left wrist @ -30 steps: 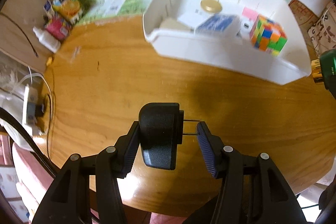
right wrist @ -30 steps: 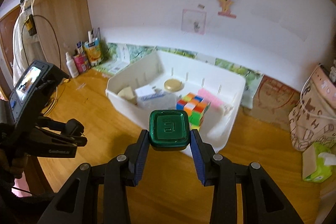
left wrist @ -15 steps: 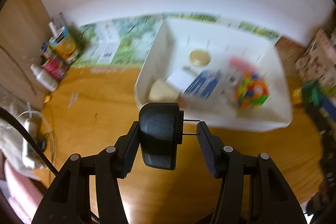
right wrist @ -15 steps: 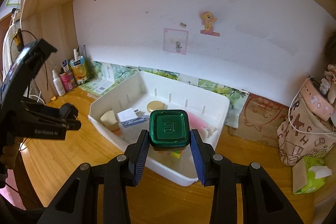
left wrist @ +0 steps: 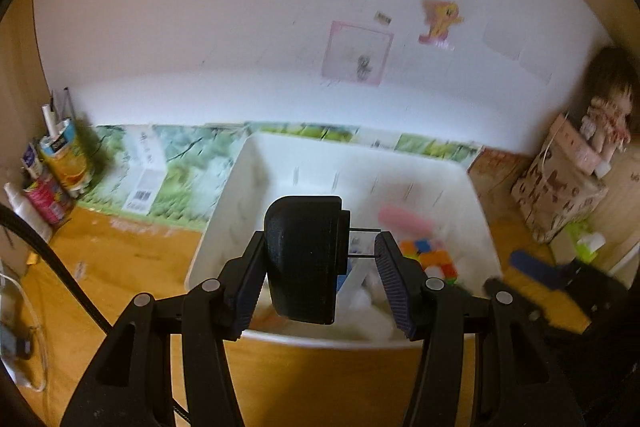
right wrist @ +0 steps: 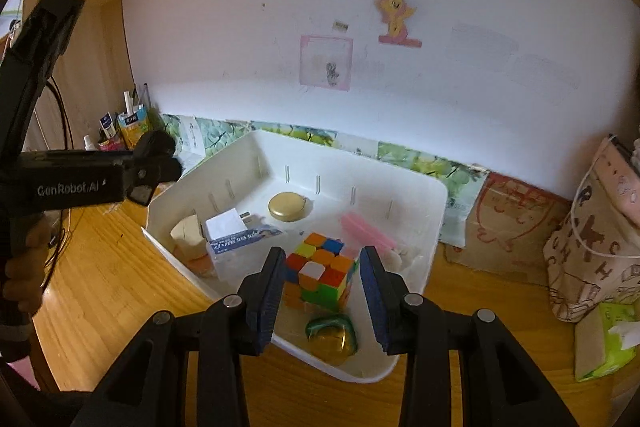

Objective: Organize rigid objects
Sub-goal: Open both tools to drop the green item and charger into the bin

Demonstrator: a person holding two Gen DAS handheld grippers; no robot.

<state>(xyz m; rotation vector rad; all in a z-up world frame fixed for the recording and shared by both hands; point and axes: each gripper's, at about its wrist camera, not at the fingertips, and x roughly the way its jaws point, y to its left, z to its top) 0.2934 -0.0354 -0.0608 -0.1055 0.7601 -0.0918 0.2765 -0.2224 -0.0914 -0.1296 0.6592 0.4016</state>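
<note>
While my left jaws (left wrist: 320,259) pinch a black plug adapter (left wrist: 304,259) above the white bin (right wrist: 436,195) on the counter (right wrist: 104,279), I should lower it over bare floor near the tan block (right wrist: 188,237) before letting go, clear of the cube (right wrist: 320,275). My right jaws (right wrist: 322,293) stand spread and empty; the green-capped bottle (right wrist: 332,335) lies in the bin below them.

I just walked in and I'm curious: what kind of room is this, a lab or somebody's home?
Most likely a home, perhaps a child's desk nook. A cartoon pony sticker and a drawing are stuck on the wall, a doll sits at the side, and a white bin on the wooden desk holds a puzzle cube.
</note>
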